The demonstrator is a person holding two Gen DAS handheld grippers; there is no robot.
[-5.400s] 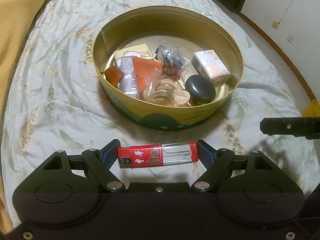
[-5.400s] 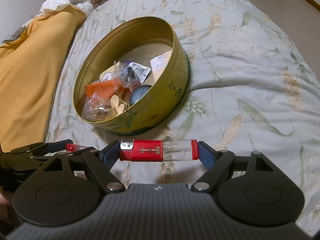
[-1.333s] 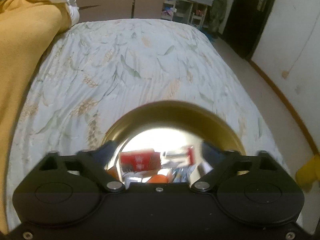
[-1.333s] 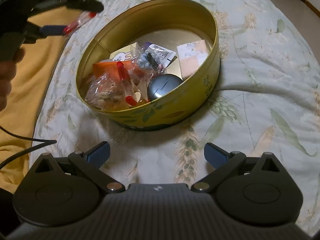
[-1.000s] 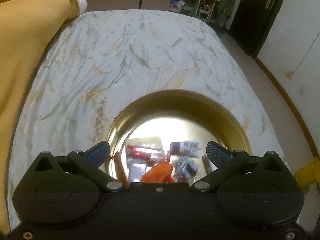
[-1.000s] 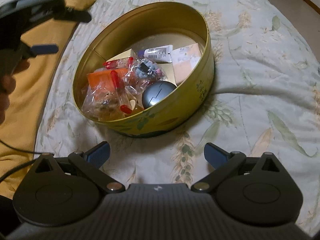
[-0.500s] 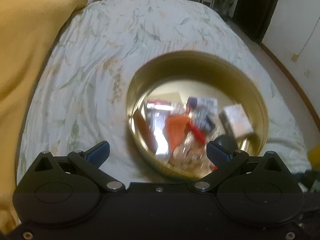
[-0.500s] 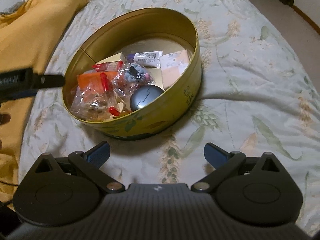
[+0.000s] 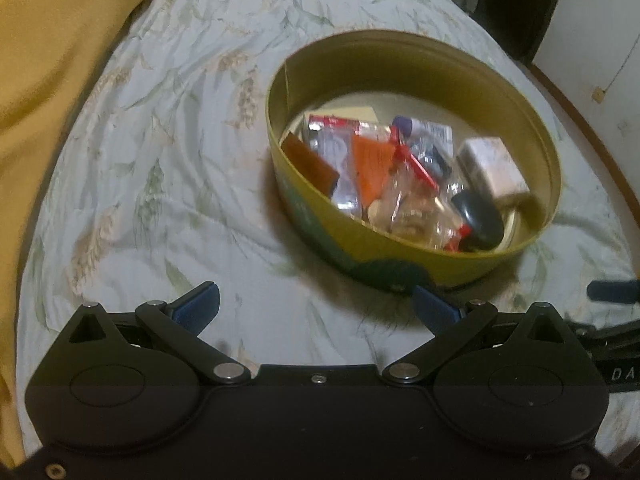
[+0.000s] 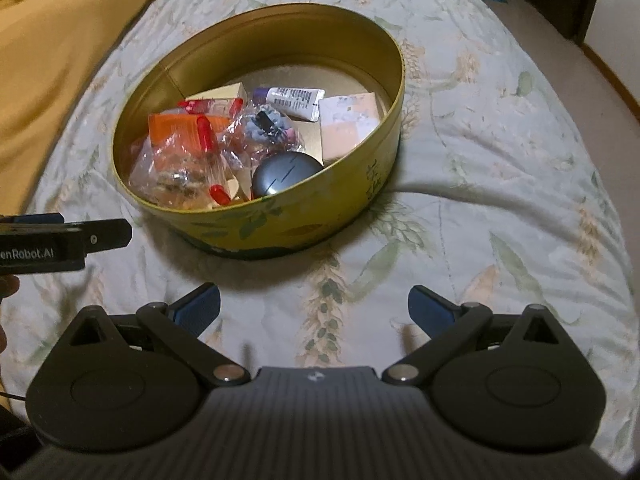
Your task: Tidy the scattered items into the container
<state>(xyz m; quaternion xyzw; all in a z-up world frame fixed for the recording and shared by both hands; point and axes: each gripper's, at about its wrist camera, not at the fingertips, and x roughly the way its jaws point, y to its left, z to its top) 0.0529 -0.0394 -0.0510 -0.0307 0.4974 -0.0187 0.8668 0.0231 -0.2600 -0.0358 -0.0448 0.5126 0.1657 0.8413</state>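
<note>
A round gold tin [image 9: 516, 80] [image 10: 360, 200] sits on the leaf-print bedspread and holds several items: two red-capped clear tubes [image 10: 210, 160] [image 9: 340, 123], an orange packet [image 10: 168, 130], a dark oval case [image 10: 286, 174], a pale box [image 10: 352, 122] and a small white tube [image 10: 294, 100]. My left gripper [image 9: 316, 306] is open and empty, hovering over the bedspread on the near left of the tin. My right gripper [image 10: 314, 306] is open and empty in front of the tin. The left gripper's black body [image 10: 60, 240] shows at the left edge of the right wrist view.
A mustard-yellow blanket [image 9: 52, 60] [image 10: 48, 40] covers the left side of the bed. The bedspread [image 10: 500, 200] lies bare to the right of the tin. Beyond the bed's right edge are the floor [image 10: 560, 40], a white wall and a dark door [image 9: 516, 0].
The left gripper let go of its red-capped tube over the tin, and the tube now lies inside. That gripper then drew back and down to the tin's near left. The right gripper stayed open.
</note>
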